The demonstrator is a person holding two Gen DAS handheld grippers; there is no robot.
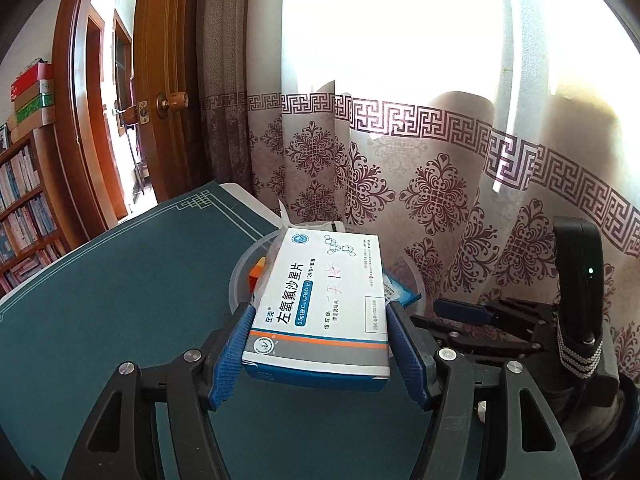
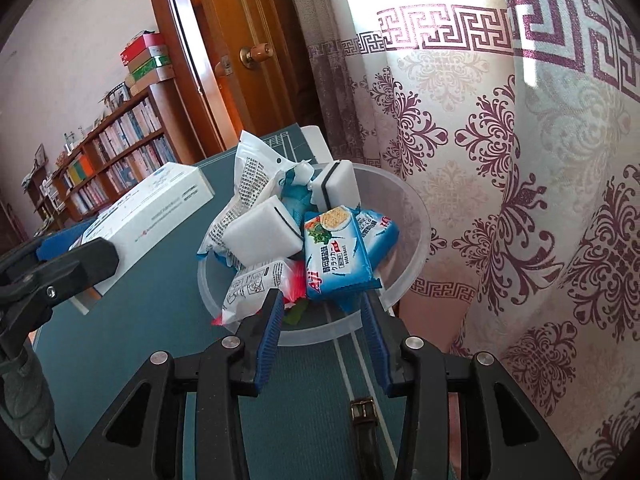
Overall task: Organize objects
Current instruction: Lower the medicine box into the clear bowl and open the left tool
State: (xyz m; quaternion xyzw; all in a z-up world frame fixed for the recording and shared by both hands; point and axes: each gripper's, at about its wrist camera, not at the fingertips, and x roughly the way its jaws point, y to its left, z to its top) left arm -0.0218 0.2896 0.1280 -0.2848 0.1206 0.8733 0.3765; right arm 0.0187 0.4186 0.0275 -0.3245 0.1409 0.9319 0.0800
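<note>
Blue pads of the left gripper point(image 1: 320, 344) clamp a white medicine box point(image 1: 320, 304) at centre frame, short of the translucent bowl point(image 2: 408, 248). Right gripper point(image 2: 320, 320) hangs empty, jaws parted. Danger: the heaped cracker packet point(image 2: 340, 256) could get knocked out.

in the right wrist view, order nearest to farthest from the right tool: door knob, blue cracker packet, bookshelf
1. Blue cracker packet, in the clear bowl just ahead of the right tool.
2. Door knob, beyond the table, upper centre.
3. Bookshelf, far left; too close to call against the knob.
</note>
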